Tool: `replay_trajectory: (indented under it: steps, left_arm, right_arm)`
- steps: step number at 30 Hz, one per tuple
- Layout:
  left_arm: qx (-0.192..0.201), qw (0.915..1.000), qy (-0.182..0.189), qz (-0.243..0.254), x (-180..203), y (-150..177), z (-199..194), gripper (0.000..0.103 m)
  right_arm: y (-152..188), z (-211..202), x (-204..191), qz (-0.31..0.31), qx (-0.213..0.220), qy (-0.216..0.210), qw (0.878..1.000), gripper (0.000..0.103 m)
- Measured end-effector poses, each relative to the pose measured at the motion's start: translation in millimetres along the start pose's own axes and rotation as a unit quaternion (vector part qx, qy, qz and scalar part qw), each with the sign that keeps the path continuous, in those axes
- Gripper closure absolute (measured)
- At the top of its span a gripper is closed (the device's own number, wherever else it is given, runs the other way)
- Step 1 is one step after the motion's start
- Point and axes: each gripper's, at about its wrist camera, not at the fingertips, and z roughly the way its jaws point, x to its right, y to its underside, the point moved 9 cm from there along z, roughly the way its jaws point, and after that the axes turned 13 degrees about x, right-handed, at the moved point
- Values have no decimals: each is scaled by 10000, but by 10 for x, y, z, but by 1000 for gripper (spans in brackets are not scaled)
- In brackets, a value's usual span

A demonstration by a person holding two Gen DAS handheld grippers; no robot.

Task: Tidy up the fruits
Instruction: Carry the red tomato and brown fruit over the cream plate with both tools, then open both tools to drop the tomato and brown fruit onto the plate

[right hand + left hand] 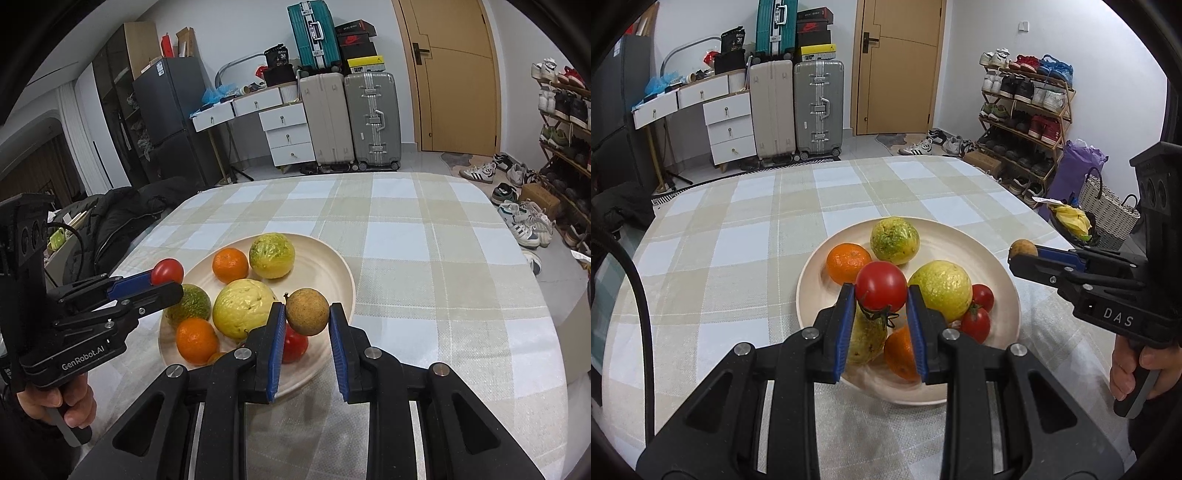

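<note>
Left gripper: lower centre of the left wrist view; blue pads pinch a red tomato from both sides, calyx pointing down, above the near part of the plate. In the right wrist view it enters from the left edge.
Right gripper: lower centre of the right wrist view; blue pads clamp a small round brown fruit, held over the right-hand rim of the plate. In the left wrist view it comes in from the right edge.
Hands: one hand at the lower right of the left wrist view, one hand at the lower left of the right wrist view, each wrapped round a black gripper handle.
Plate: pale, round, centre of both views, on the table.
Plate contents: two oranges, one at the back and one at the front; a yellow-green fruit at the back; a larger yellow fruit in the middle; a green mottled fruit at the left rim; red tomatoes at the right side in the left wrist view.
Table: covered with a beige and white checked cloth.
Background: suitcases and a wooden door at the upper centre, shoe rack at the upper right of the left wrist view.
</note>
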Motion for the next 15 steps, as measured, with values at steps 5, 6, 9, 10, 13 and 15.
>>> replay_trajectory:
  steps: [5,6,9,10,13,15]
  left_arm:
    - [-59,10000,-45,27,-6,8,123,78]
    - [-71,10000,-46,24,-6,10,143,78]
    - [-83,9999,-62,65,-5,13,196,78]
    - [-100,9999,-50,62,-6,17,218,78]
    - [-139,9999,-61,61,-19,20,270,78]
    - [-151,9999,-60,41,-29,18,303,78]
  right_arm:
    - [17,106,43,83,-35,-17,10000,79]
    - [23,127,43,83,-49,-24,10000,79]
    - [53,176,44,20,-95,-11,10000,79]
    - [60,193,48,19,-105,-14,9999,79]
    - [80,229,73,53,-146,-19,9999,79]
    - [84,258,92,70,-157,-15,9999,79]
